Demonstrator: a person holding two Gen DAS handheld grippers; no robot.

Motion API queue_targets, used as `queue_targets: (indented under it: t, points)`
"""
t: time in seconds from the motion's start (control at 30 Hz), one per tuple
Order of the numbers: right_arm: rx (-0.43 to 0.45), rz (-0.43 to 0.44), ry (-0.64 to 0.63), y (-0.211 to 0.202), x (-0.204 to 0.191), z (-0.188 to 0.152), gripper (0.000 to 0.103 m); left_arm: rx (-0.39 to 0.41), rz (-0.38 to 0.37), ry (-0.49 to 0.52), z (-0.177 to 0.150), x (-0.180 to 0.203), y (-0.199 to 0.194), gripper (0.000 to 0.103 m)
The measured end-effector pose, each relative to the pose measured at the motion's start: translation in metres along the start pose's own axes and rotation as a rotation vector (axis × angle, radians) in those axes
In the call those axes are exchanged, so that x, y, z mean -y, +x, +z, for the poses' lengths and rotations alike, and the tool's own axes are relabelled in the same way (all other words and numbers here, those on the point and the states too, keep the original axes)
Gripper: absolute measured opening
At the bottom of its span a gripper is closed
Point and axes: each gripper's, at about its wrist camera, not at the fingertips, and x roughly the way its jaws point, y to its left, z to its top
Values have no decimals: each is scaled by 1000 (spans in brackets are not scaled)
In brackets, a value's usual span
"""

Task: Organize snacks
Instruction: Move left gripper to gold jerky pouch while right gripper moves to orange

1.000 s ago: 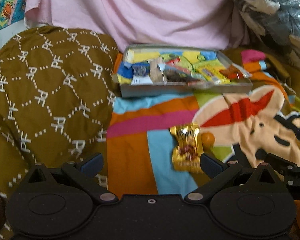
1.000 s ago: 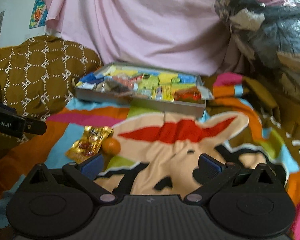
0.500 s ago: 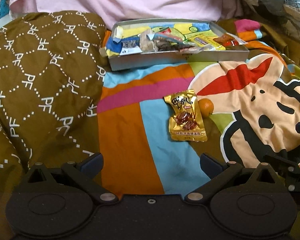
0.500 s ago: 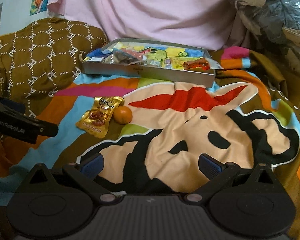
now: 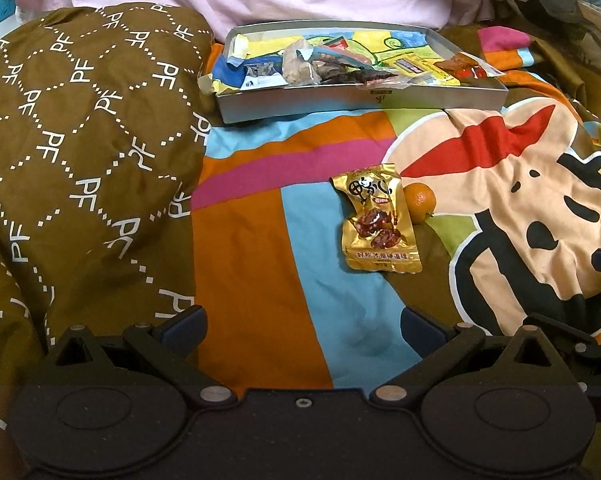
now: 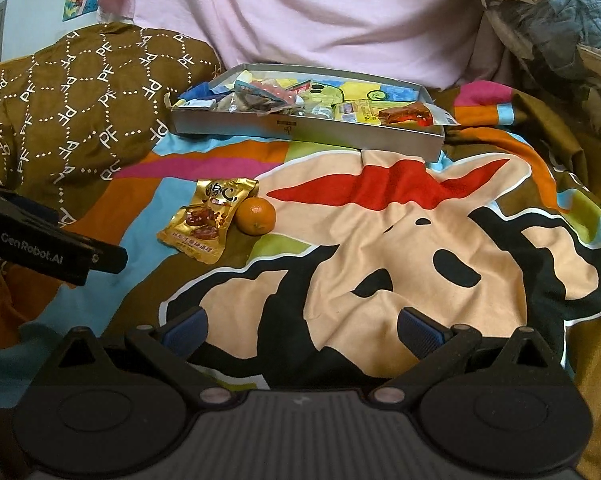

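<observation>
Across the whole working surface lies a cartoon-print bedspread (image 5: 500,208), with a brown patterned quilt (image 5: 80,140) bunched at 9 o'clock and a pink sheet (image 6: 300,16) draped at 12 o'clock.

At 12 o'clock on the bedspread sits the grey snack tray (image 5: 360,100), already loaded with mixed wrappers; one red packet (image 6: 408,114) overhangs its right rim.

Left gripper (image 5: 302,326): jaws spread wide, nothing between the pads. Right gripper (image 6: 302,326): likewise spread and empty.

Two items remain outside the tray, near centre: a gold foil snack packet (image 5: 376,224) lying flat, and a small mandarin orange (image 5: 419,202) touching the packet's edge at 3 o'clock.

Assessment: the outstanding step appears to be moving these two items to the tray.

Hazards:
- Soft, wrinkled fabric may be pinched together with the flat packet, dragging the bedspread.
- Disturbing the packet could set the orange rolling, since it rests against it.
- The foil surface may slip between the pads.
- The overhanging red packet may be knocked off during placement.
</observation>
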Motion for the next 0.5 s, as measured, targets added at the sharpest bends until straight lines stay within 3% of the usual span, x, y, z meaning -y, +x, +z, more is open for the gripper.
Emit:
queue_targets:
  t: [0.5]
  points:
    - [-7, -15, -14, 21, 7, 23, 103, 21, -4, -53, 31, -3, 43, 102]
